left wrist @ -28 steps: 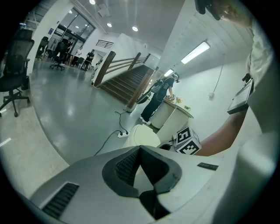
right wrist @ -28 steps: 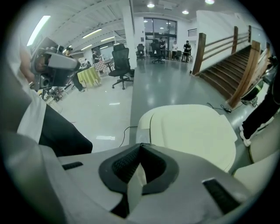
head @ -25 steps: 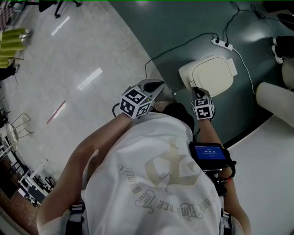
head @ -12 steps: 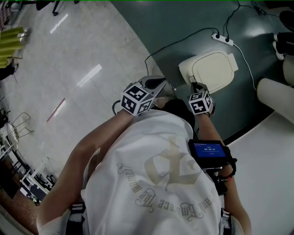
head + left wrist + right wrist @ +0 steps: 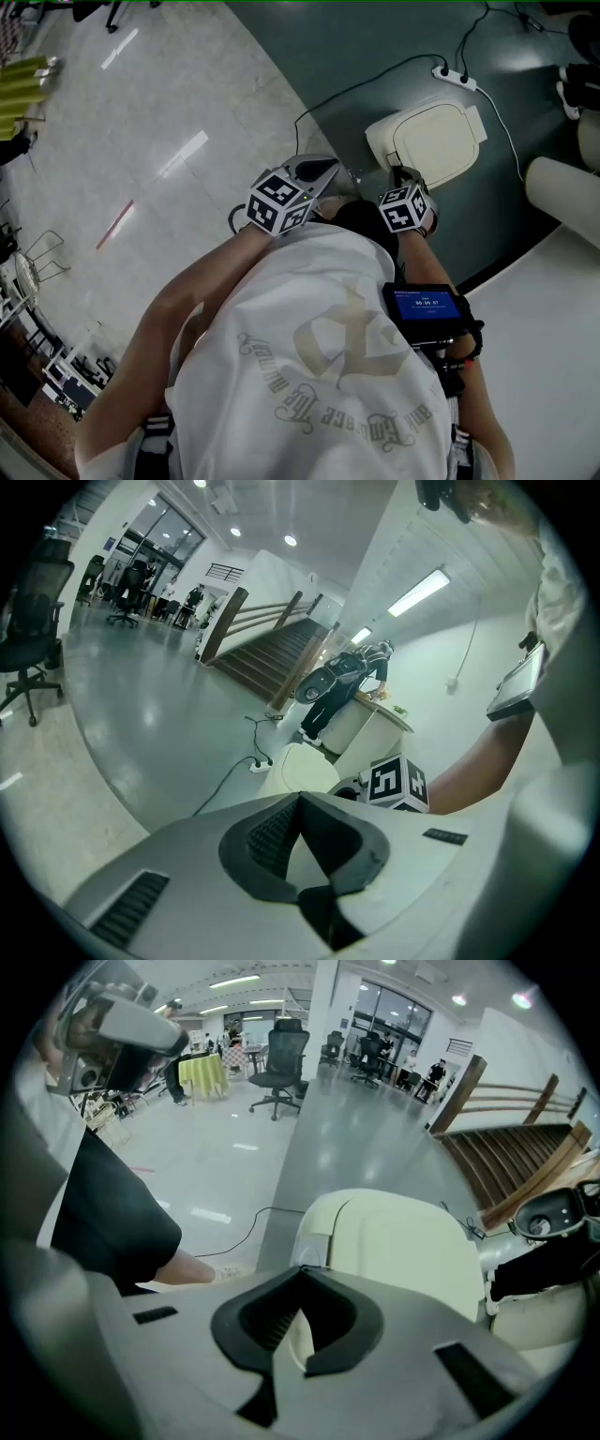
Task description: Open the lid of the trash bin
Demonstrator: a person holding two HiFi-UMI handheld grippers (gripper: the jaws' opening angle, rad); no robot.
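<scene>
1. Head view: we're standing over the bin (image 5: 379, 143) on the dark floor, and its cream lid (image 5: 439, 139) lies flat down, not yet opened. The right gripper (image 5: 400, 175) points at the bin's near edge, just beside it. We judge that's where the catch or lip sits. The left gripper (image 5: 325, 171) hangs off to the side, near the bin but apart from it, which keeps it out of the lid's way.
2. Left gripper view: the jaws are pinched together at the tips with nothing between them. The bin (image 5: 298, 769) lies ahead, well past them, so this gripper looks idle.
3. Right gripper view: the jaws are clenched tip to tip and hold nothing. The bin's front panel sits right past the tips, with the lid (image 5: 412, 1246) behind it. We can't tell whether the tips touch. Closed jaws make one blunt point, which we reckon suits pushing a catch or nudging under the lid.
</scene>
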